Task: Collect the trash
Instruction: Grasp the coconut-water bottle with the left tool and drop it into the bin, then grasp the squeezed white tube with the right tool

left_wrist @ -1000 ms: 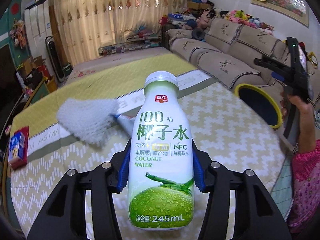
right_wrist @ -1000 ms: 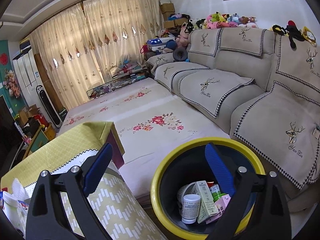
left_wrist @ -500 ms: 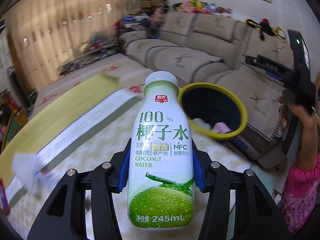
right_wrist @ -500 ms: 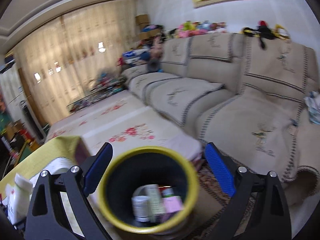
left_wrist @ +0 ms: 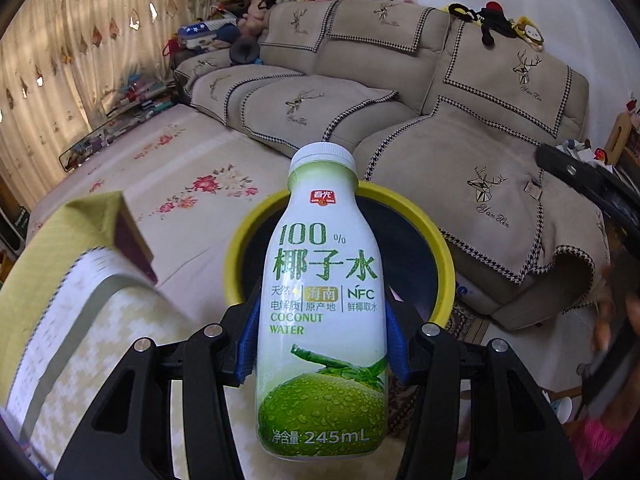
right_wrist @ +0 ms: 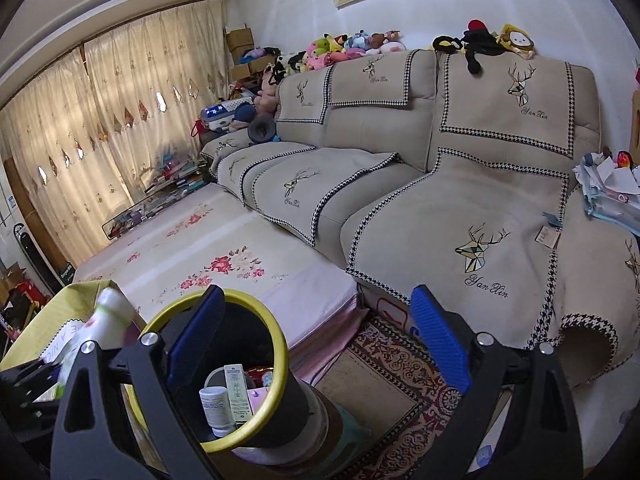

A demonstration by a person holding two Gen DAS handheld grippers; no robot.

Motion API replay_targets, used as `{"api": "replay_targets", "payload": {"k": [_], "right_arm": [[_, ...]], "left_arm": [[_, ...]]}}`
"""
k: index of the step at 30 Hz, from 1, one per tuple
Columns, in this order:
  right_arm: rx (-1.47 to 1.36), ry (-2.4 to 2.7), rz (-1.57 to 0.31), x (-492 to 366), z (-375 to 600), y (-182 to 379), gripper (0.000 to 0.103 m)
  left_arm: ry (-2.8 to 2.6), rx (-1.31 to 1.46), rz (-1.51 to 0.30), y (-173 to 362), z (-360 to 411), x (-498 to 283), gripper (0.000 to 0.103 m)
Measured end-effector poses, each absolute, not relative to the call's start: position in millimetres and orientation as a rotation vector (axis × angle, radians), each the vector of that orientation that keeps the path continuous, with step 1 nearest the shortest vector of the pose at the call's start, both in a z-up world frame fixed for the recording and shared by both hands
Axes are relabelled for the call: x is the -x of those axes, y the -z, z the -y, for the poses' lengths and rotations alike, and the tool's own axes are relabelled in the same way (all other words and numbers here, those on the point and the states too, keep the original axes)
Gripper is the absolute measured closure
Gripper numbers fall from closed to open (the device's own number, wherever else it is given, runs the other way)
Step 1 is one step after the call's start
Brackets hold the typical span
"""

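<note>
Bottle (left_wrist: 322, 304): white and green coconut-water bottle, cap on, upright between the blue pads of the left gripper (left_wrist: 322, 344).
Left gripper: pinching the bottle at mid-body, one pad on each side; in the right wrist view the bottle (right_wrist: 106, 320) shows blurred at the left edge.
Bottle's place: in the air, off the table's near corner, in front of the bin (left_wrist: 446, 280) as the left camera sees it; whether it is already over the bin's opening I cannot tell.
Bin: dark tub with a yellow rim, on the floor between the table (left_wrist: 80, 320) and the sofa (left_wrist: 480, 168).
Bin's contents: a small white jar (right_wrist: 216, 406), a narrow carton (right_wrist: 239, 394) and something pink (right_wrist: 256, 396), all loose at the bottom.
Right gripper (right_wrist: 316, 346): spread wide, nothing between its pads; the bin's rim (right_wrist: 276, 340) sits below its left finger.
Table: cloth of yellow and white zigzag, its corner just beside the bin.
Step in hand: my reading is carry-to-bin, with the bottle as the present piece of trash.
Next move calls for: bringing the bottle squarely above the rim, then parting the pads so it drops inside rather than striking the yellow edge.
Risk: a release too near the rim could tip the bottle onto the rug (right_wrist: 404, 396).
</note>
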State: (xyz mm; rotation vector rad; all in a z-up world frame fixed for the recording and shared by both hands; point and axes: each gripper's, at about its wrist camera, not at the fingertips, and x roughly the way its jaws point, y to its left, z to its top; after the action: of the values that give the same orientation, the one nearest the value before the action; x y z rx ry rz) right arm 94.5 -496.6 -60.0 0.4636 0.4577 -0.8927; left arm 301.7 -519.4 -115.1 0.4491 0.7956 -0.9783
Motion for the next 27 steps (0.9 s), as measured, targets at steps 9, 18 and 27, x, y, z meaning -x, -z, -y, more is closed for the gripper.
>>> {"api": "replay_targets", "payload": {"k": [9, 18, 27], "right_arm": [[-0.464, 0.888, -0.484, -100, 500, 67, 0.014], [-0.448, 0.806, -0.5, -126, 477, 71, 0.014], [-0.364, 0.676, -0.533, -184, 422, 64, 0.014]], "left_arm": [[0.926, -0.379, -0.783, 121, 555, -329, 0.029], [0.819, -0.195, -0.54, 55, 404, -316, 0.012], [0.482, -0.063, -0.515, 45, 184, -334, 0.011]]}}
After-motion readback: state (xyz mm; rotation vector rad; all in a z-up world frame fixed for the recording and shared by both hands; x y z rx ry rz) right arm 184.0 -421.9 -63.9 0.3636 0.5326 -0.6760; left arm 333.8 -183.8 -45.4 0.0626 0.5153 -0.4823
